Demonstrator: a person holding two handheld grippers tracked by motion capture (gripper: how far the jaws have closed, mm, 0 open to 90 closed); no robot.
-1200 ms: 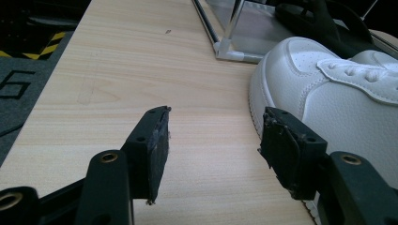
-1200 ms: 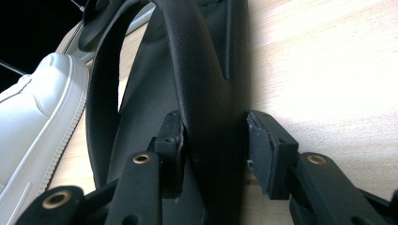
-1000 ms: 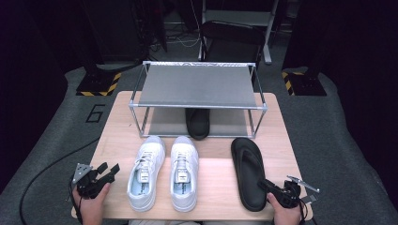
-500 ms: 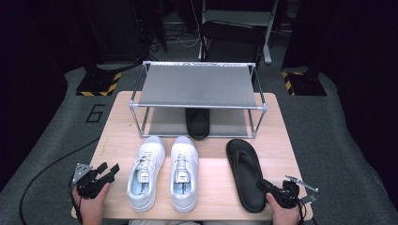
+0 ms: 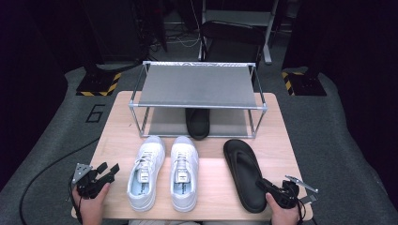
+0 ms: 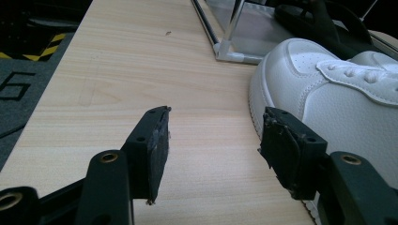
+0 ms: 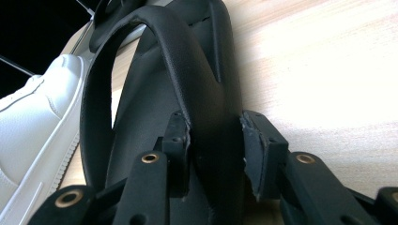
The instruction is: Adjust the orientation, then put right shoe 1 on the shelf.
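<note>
Right hand-held gripper (image 5: 273, 190) is clamping the black sandal (image 5: 244, 172) lying lower right on the tabletop (image 5: 117, 122); I'd be lifting level so it isn't twisting. Left hand-held gripper (image 6: 213, 145) is hanging released.

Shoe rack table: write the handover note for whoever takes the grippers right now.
Left gripper: open, nothing held, hovering beside the left white sneaker.
Right gripper: shut on the black sandal, fingers clamping its edge at the heel end.
Positions: both white sneakers side by side at the table's front; that sandal right of them; a second black sandal sits under the rack.
Done: one sandal on the lower level.
Left, probably: the held sandal and both sneakers.
</note>
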